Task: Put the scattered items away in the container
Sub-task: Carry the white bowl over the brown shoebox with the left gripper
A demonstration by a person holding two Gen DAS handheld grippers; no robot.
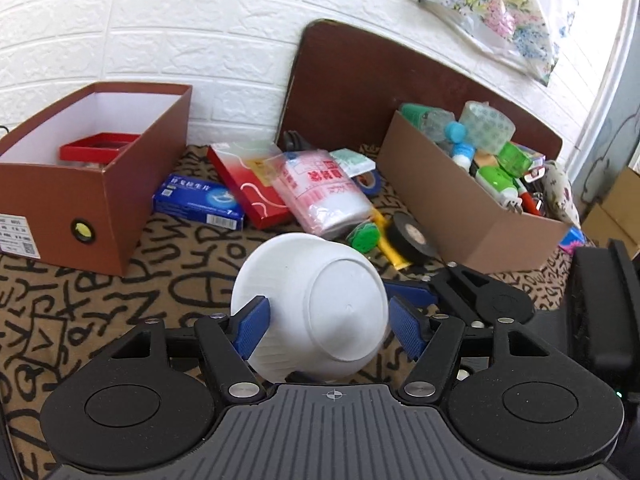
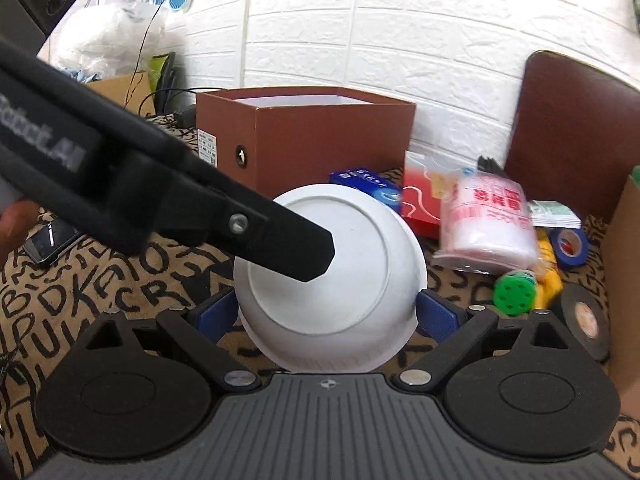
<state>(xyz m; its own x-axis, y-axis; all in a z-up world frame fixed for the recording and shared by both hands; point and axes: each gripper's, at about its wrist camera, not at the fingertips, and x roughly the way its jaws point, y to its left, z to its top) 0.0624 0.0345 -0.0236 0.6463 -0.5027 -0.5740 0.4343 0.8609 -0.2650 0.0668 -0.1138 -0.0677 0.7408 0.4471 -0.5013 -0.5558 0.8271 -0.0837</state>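
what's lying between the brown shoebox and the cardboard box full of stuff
In the left wrist view: a blue medicine carton, a flat red box, a pink-printed plastic bag pack, then a green disc and black tape roll.

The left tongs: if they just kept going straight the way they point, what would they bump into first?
The left tongs already have the white bowl between their blue pads; that comes first. Beyond it, probably the pink-printed plastic packet, though depth is unclear.

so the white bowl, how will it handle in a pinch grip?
The bowl looks like thin plastic or paper, so it is probably light and may flex under the pads. Its smooth, curved wall could slip out of a side pinch. Upside down on the patterned cloth, it seems tilted and may rock or roll.
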